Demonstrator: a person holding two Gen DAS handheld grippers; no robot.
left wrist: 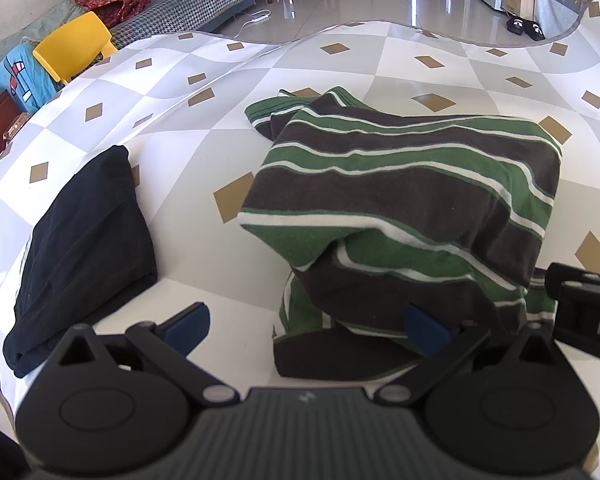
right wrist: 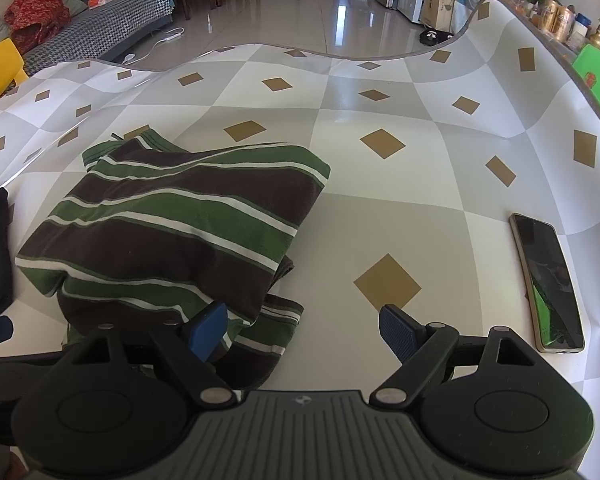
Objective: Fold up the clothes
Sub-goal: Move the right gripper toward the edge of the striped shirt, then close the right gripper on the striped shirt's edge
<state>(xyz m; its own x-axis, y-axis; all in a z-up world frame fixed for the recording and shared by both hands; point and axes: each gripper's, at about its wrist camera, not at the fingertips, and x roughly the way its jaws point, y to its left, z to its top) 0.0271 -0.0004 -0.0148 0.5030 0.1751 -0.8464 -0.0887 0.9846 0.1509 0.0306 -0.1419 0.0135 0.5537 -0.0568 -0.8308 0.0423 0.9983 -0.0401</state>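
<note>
Both grippers, left [left wrist: 306,326] and right [right wrist: 304,332], gape wide at the folded striped shirt's [left wrist: 400,192] near edge.

Green, dark-brown and white striped knit garment [left wrist: 400,200], folded into a rough thick rectangle, lying flat on the checked bench [right wrist: 380,184]; near edge bunched and rumpled, a loose striped flap sticking out at the front, a hem corner poking out at the far left. Black folded cloth garment [left wrist: 84,248], lying well left of it, apart.

Bright daylight – glare streaks on floor [right wrist: 342,24]; sharp focus, heavy fisheye bending at edges.
</note>
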